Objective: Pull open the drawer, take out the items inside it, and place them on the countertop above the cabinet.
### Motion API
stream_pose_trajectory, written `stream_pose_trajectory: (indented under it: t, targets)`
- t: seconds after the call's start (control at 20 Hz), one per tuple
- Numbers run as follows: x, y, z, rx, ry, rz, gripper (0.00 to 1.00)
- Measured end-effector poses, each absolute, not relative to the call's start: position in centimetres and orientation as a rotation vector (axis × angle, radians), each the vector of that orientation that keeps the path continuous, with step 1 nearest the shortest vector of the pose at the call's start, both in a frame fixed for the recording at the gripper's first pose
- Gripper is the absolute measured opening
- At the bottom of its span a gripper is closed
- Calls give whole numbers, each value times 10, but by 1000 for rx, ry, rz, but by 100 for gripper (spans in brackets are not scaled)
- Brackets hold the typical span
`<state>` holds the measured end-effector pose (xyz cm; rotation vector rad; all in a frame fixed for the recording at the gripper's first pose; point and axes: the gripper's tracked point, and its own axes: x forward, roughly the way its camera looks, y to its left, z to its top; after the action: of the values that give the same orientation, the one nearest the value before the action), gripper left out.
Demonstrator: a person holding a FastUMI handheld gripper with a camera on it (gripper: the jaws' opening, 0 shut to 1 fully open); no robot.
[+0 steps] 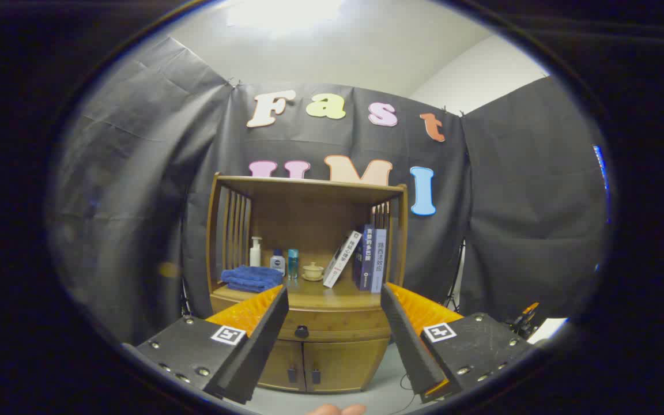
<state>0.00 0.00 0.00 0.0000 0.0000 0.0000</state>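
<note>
1. Hanging well short of the wooden cabinet (309, 323), the gripper (335, 300) has its fingers spread wide, holding nothing.
2. Drawer (332, 325) shut, knob (301, 331) untouched; everything remains undone.

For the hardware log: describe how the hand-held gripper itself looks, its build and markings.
The hand-held gripper has two long, flat, wedge-shaped fingers that taper forward, standing apart. Each is mounted on a dark, blocky carrier studded with round silver screws. Each carrier bears a small square black-and-white marker tag. A thin cable trails below the right-hand carrier.
</note>
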Motion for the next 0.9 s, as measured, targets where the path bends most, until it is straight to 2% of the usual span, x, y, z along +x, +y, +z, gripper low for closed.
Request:
stream_pose_trajectory:
  t: [0.9]
  targets:
    - [5, -3, -4, -13, 21, -9, 96]
